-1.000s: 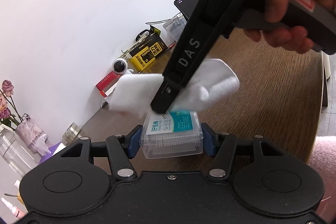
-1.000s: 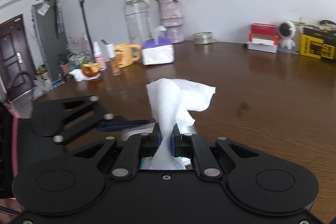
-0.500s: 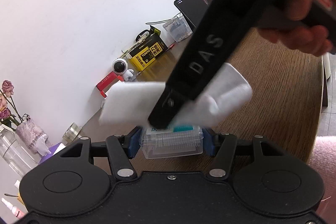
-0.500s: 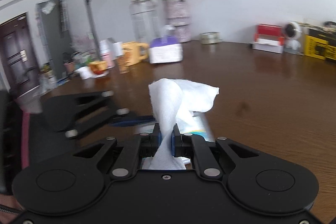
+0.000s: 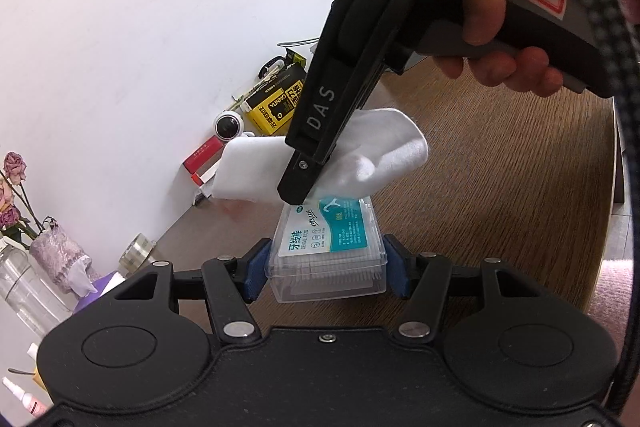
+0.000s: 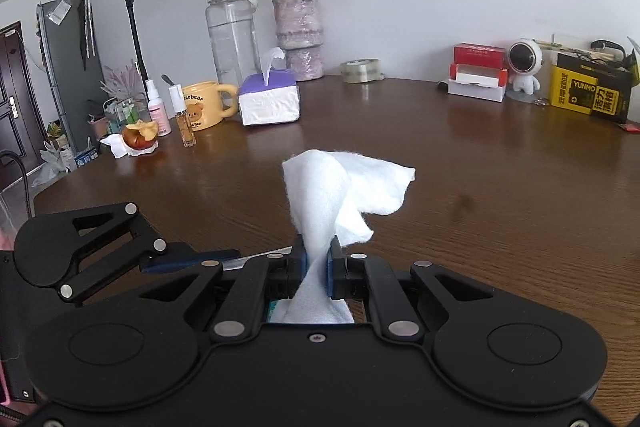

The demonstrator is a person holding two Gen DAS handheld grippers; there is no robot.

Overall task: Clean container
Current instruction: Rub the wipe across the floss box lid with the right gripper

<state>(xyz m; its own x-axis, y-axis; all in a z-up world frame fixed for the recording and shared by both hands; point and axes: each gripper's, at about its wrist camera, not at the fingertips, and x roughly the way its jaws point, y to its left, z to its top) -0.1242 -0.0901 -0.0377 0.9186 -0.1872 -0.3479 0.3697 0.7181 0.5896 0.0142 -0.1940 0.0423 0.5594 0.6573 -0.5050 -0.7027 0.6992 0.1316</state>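
My left gripper (image 5: 326, 273) is shut on a clear plastic floss-pick container (image 5: 328, 251) with a teal and white label, held above the wooden table (image 5: 500, 187). My right gripper (image 6: 316, 267) is shut on a white wipe (image 6: 344, 195). In the left wrist view the right gripper (image 5: 296, 193) comes down from above, its tip at the far edge of the container's lid, with the wipe (image 5: 376, 155) draped over that far end. The left gripper (image 6: 188, 261) shows at the lower left of the right wrist view.
Along the wall stand a yellow box (image 6: 592, 95), a small robot figure (image 6: 524, 67), a red and white box (image 6: 478, 75), a tape roll (image 6: 360, 71), a tissue pack (image 6: 270, 103), a yellow mug (image 6: 204, 105), a water jug (image 6: 230, 31) and a flower vase (image 6: 298, 35).
The right gripper with the wipe has slid from the near part of the lid to its far edge, uncovering most of the label. The left gripper still holds the container.
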